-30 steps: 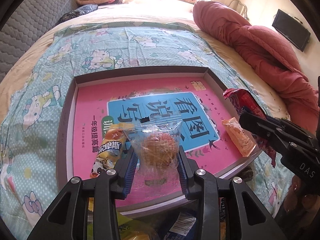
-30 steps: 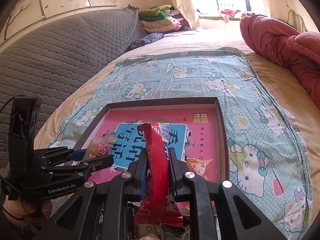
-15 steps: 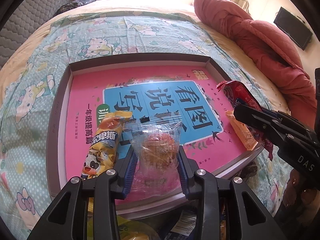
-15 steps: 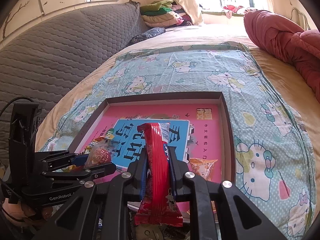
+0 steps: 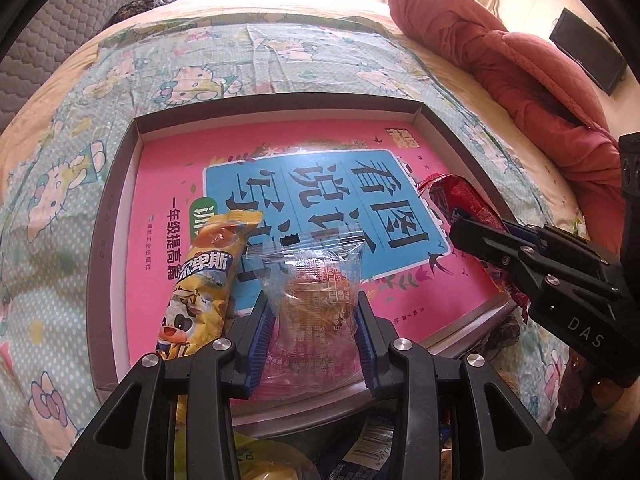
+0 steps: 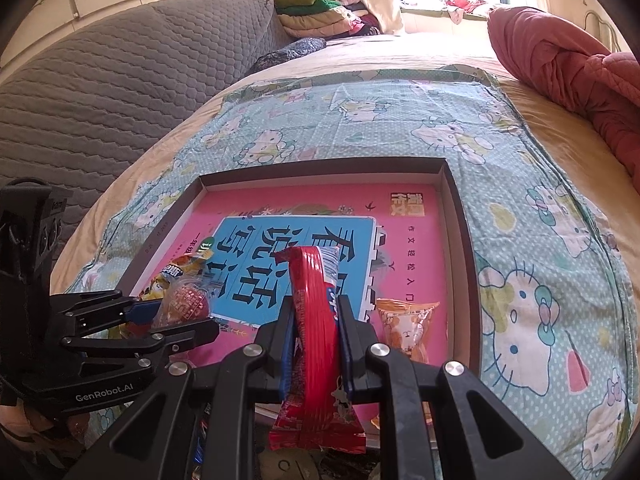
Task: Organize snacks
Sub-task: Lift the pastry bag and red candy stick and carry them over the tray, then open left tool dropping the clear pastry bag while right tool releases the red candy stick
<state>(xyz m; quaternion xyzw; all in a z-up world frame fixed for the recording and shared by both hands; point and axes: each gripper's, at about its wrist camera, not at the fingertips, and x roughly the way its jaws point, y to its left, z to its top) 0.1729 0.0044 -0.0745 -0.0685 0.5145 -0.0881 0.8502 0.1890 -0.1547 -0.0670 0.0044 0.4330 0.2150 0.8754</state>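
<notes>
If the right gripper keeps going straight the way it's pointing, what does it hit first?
Probably the pink book cover lining the tray, met first by the red packet in the right gripper; depth is uncertain.

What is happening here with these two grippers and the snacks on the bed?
A person is sorting snacks into a shallow box on the bed. The left gripper is clamped on a clear-wrapped pastry, the right gripper on a red snack packet, both above the box. A yellow packet and an orange packet lie inside.

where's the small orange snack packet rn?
Right wrist view: the orange packet lies in the tray's near right corner on the pink book cover, just right of the right hand-held gripper.
</notes>
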